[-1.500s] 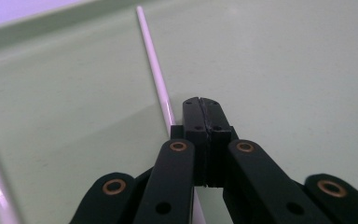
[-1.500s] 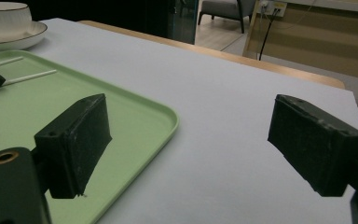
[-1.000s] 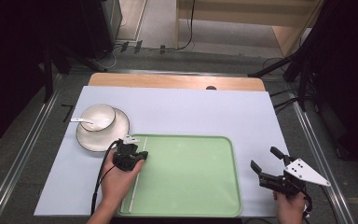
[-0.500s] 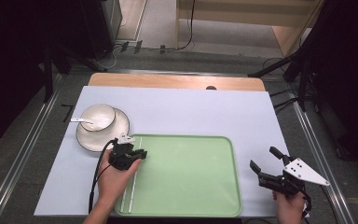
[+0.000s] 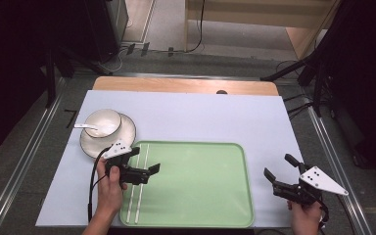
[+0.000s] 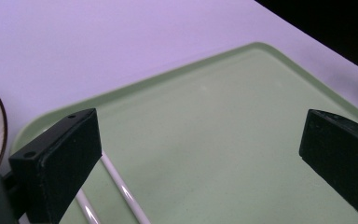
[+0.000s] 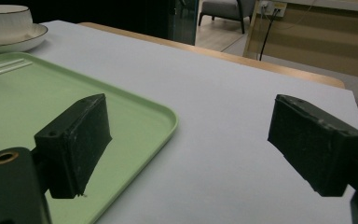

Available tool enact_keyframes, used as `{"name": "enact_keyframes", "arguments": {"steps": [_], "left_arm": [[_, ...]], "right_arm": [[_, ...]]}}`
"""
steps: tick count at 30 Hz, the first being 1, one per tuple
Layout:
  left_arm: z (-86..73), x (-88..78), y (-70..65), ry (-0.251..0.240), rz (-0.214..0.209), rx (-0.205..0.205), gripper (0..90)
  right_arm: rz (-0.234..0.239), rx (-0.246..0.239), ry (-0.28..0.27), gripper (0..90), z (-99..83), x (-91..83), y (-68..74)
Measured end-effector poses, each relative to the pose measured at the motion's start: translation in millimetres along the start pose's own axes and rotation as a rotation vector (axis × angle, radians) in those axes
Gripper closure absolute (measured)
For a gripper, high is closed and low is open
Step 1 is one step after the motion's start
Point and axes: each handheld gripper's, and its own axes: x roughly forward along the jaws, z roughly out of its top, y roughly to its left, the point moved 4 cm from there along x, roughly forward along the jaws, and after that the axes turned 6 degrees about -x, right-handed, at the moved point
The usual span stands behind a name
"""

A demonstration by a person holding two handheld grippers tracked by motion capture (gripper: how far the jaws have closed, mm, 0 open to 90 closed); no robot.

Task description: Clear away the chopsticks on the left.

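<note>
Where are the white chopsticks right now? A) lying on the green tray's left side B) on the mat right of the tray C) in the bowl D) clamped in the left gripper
A: the chopsticks lie side by side on the green tray, under the open left gripper.

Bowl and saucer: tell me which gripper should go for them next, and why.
Left, probably. The left gripper hangs open over the tray's left end, by the chopsticks, close to the bowl and saucer. The right gripper sits past the tray's far side.
</note>
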Motion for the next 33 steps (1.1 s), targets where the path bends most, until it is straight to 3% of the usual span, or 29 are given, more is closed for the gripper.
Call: {"name": "enact_keyframes", "arguments": {"steps": [6,9,15,33], "left_arm": [[0.9,-18.1,0.5,-0.058,-0.042,0.026,0.0],[0.4,-26.1,2.3,-0.068,-0.042,0.027,0.0],[-5.5,-41.1,6.3,-0.084,-0.022,0.042,0.0],[-29.7,-85.8,30.0,-0.125,0.043,0.027,0.0]], "right_arm": [[-0.004,0.002,-0.001,13.0,0.1,-0.8,-0.8],[-0.005,0.001,-0.003,13.0,0.2,-1.0,-1.2],[-0.006,0.003,-0.004,13.0,0.5,-1.5,-1.1],[-0.009,0.009,-0.007,13.0,0.5,-2.6,-2.4]]}}
